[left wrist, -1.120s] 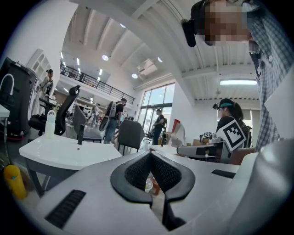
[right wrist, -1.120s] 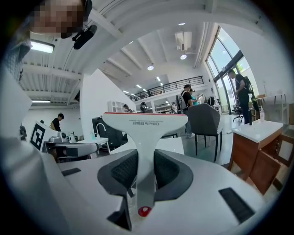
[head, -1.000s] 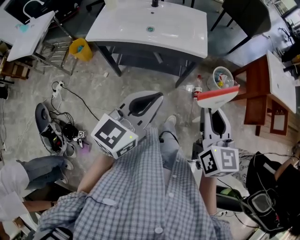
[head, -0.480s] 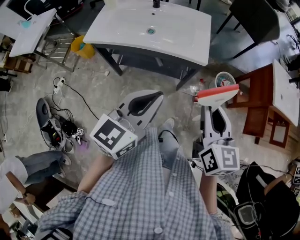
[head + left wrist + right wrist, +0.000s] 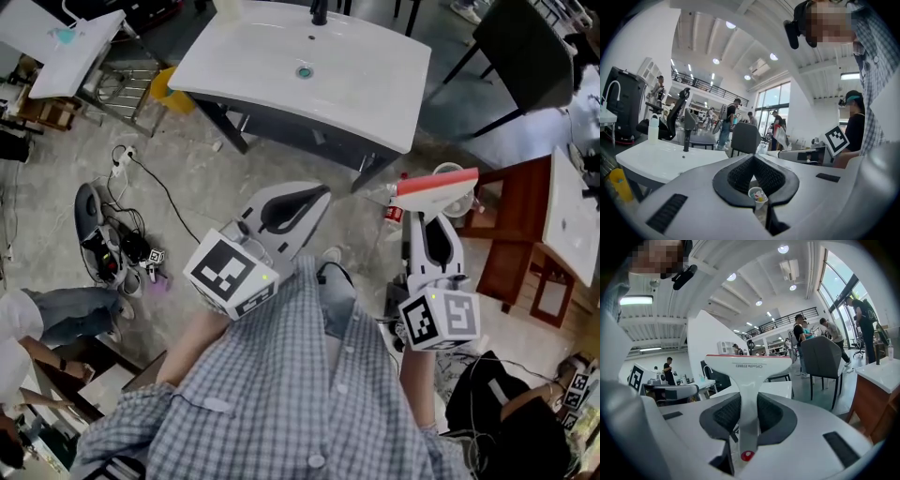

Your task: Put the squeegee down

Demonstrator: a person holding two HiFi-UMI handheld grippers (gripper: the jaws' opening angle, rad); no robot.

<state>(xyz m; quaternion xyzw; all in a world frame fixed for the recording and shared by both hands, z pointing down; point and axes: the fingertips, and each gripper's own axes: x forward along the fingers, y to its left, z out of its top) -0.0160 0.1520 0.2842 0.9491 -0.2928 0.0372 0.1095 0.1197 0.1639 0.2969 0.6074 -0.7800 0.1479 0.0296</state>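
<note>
The squeegee [image 5: 436, 185] is white with a red-edged blade and stands upright in my right gripper [image 5: 432, 221], which is shut on its handle. In the right gripper view the handle [image 5: 749, 418] runs up between the dark pads to the wide blade [image 5: 747, 364]. My left gripper [image 5: 316, 195] is held out to the left of it, shut with nothing in it; in the left gripper view [image 5: 753, 158] its tips meet. Both grippers hover over the floor in front of the white sink counter [image 5: 356, 89].
A faucet [image 5: 320, 11] stands at the counter's back. A wooden table [image 5: 520, 202] is at the right, with a bottle [image 5: 394, 214] on the floor near it. Cables and gear [image 5: 108, 248] lie at the left, beside a yellow bin [image 5: 165, 86]. A person [image 5: 42, 323] sits at the lower left.
The sink counter has come nearer in the head view and the floor has slid past. Both grippers travelled forward together, and the squeegee stayed in the right one.
</note>
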